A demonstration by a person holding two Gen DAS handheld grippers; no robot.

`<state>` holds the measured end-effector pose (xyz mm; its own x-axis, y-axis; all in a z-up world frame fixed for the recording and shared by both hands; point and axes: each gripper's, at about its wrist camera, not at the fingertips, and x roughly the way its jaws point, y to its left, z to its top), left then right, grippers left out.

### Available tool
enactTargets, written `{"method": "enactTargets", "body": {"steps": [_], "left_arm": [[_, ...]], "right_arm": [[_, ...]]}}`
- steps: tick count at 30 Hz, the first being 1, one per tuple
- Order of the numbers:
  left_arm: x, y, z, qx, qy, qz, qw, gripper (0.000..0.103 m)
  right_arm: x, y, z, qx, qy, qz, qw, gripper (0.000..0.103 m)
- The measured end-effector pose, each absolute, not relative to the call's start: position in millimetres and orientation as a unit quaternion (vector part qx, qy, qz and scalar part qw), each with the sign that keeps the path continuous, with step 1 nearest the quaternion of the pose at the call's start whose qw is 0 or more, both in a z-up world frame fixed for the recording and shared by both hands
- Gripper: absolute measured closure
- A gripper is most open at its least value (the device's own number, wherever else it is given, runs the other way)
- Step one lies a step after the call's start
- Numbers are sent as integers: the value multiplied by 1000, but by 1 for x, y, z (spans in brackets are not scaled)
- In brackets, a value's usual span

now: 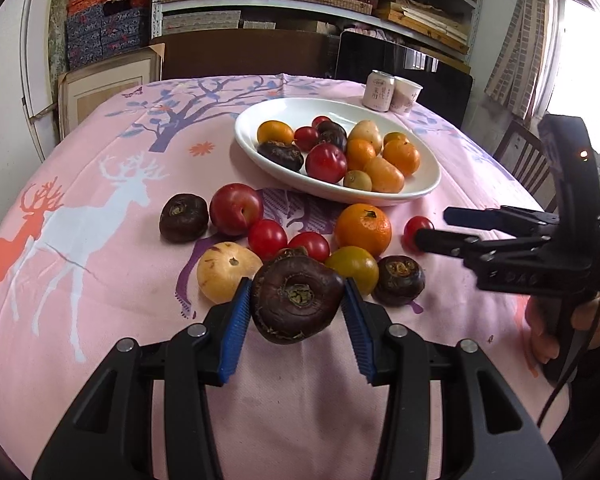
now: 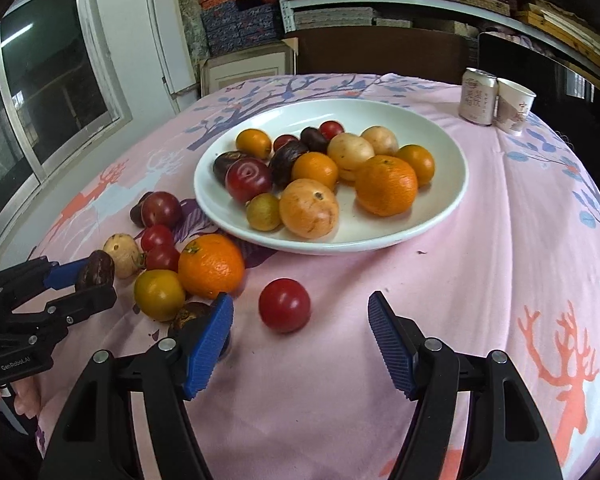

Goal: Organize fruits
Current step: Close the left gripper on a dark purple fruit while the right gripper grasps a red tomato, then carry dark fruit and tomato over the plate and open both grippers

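My left gripper (image 1: 296, 280) is shut on a dark brown, flattish round fruit (image 1: 296, 300), held clear of the cloth; the right wrist view shows this left gripper (image 2: 80, 276) and the brown fruit (image 2: 96, 270) at the left. My right gripper (image 2: 300, 299) is open, with a red tomato (image 2: 285, 305) between its fingertips and touching neither pad. A white plate (image 2: 440, 184) holds several oranges, tomatoes and brown fruits. Loose fruits lie in front of it, among them an orange (image 1: 363, 229), a red plum (image 1: 236, 209) and a pale yellow fruit (image 1: 228, 268).
A drink can (image 1: 378, 91) and a paper cup (image 1: 407, 94) stand at the table's far right. The table wears a pink deer-print cloth (image 2: 520, 280). A wooden chair (image 1: 524, 160) stands to the right, and shelves of boxes fill the back wall.
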<state>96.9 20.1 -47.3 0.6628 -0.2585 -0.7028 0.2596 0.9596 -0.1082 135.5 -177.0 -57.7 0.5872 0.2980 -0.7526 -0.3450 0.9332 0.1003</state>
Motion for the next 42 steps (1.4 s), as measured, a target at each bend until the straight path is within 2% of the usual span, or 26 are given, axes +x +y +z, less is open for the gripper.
{"method": "enactTargets", "body": {"steps": [1, 3, 4, 6, 7, 18, 24, 31, 37, 39, 40, 41, 42], "left_arm": [[97, 20, -47, 0, 386, -142, 912, 59], [96, 21, -47, -2, 385, -143, 912, 59], [96, 22, -47, -4, 385, -143, 912, 58], [96, 23, -48, -7, 387, -145, 911, 58], [96, 23, -49, -7, 389, -145, 910, 58], [93, 26, -41, -15, 372, -148, 916, 58], [103, 17, -19, 7, 355, -166, 920, 58], [159, -9, 17, 38, 335, -177, 925, 58], [223, -33, 11, 37, 359, -173, 916, 58], [241, -39, 2, 38, 373, -174, 911, 54], [248, -41, -2, 39, 376, -172, 909, 47], [252, -41, -5, 40, 378, -171, 909, 42], [253, -40, -6, 36, 376, -166, 911, 38]], "right_arm": [[138, -171, -60, -39, 424, 178, 887, 39], [142, -167, -68, -45, 439, 177, 880, 54], [142, -169, -68, -39, 438, 175, 881, 56], [141, -175, -66, -18, 432, 185, 882, 73], [140, -178, -65, -9, 429, 187, 884, 74], [114, -204, -40, 29, 378, 193, 905, 74], [120, -220, -4, 32, 340, 176, 923, 74], [166, -221, 29, 37, 311, 151, 938, 74], [221, -212, 20, 46, 320, 117, 939, 73], [233, -207, 14, 42, 327, 114, 937, 71], [237, -204, 12, 35, 328, 111, 937, 66], [237, -202, 11, 31, 325, 102, 940, 53], [235, -203, 11, 33, 321, 99, 941, 48]]}}
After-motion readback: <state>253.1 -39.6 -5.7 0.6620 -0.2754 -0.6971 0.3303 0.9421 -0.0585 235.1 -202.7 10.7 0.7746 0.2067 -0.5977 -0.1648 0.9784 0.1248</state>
